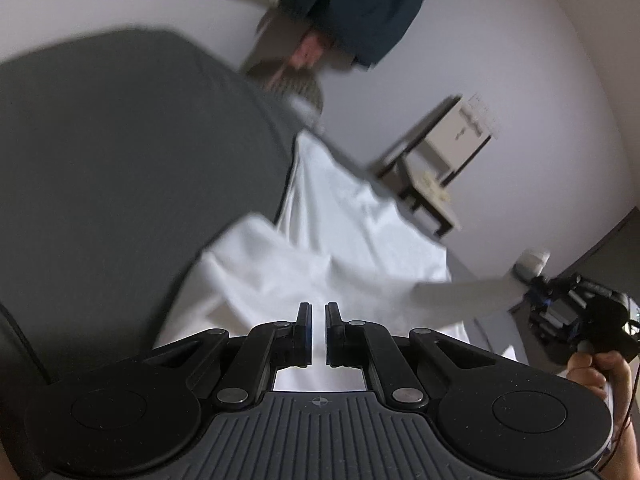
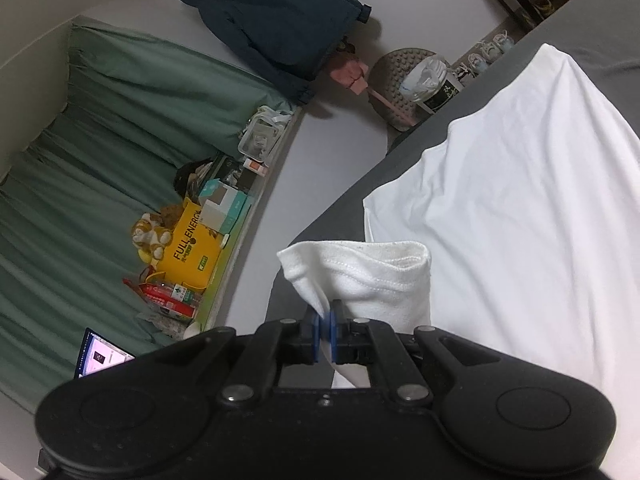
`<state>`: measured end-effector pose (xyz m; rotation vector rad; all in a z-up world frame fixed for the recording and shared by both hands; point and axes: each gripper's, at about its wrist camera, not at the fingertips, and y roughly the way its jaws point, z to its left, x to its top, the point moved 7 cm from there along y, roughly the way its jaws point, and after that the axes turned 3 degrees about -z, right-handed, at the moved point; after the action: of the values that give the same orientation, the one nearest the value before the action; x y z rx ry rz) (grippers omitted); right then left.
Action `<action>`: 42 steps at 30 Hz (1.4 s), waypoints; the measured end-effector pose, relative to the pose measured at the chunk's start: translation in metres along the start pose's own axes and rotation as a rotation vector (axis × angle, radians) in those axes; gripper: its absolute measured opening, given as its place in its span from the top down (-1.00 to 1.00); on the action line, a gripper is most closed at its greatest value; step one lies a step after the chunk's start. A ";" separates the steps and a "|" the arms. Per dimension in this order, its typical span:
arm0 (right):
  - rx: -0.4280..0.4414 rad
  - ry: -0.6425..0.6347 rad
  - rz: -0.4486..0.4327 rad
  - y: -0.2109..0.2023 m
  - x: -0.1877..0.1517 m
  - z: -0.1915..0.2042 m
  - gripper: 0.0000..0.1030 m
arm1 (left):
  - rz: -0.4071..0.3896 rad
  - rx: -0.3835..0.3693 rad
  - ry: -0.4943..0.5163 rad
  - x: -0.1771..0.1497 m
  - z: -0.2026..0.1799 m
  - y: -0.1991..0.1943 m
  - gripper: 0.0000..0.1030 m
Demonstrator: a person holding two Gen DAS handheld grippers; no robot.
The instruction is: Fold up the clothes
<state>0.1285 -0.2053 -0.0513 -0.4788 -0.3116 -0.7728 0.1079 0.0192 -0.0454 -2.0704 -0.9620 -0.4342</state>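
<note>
A white shirt (image 1: pixel 320 240) lies spread on a dark grey bed sheet (image 1: pixel 120 160). My left gripper (image 1: pixel 316 312) sits right over its near edge, jaws nearly together with white cloth filling the narrow gap. The folds of the cloth run toward the jaws. In the right wrist view my right gripper (image 2: pixel 329 316) is shut on the hemmed sleeve (image 2: pixel 360 276), which stands up from the shirt body (image 2: pixel 520 220). The left wrist view shows that right gripper (image 1: pixel 576 312) in a hand at the far right, with the sleeve (image 1: pixel 472 292) stretched out to it.
Beyond the bed edge (image 2: pixel 340 208) are green curtains (image 2: pixel 100 140), a sill with a yellow box (image 2: pixel 192 240) and small items, a dark blue jacket (image 2: pixel 272 28) on the wall, a laptop (image 2: pixel 100 354), and a small dark table (image 1: pixel 432 168).
</note>
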 end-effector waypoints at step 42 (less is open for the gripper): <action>0.011 -0.035 -0.008 -0.008 0.000 -0.004 0.84 | 0.196 0.707 0.838 -0.023 -0.092 0.024 0.94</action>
<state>0.1233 -0.2123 -0.0524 -0.4815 -0.3508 -0.7707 0.1126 -0.0731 -0.0138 -1.1407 -0.3155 -0.6621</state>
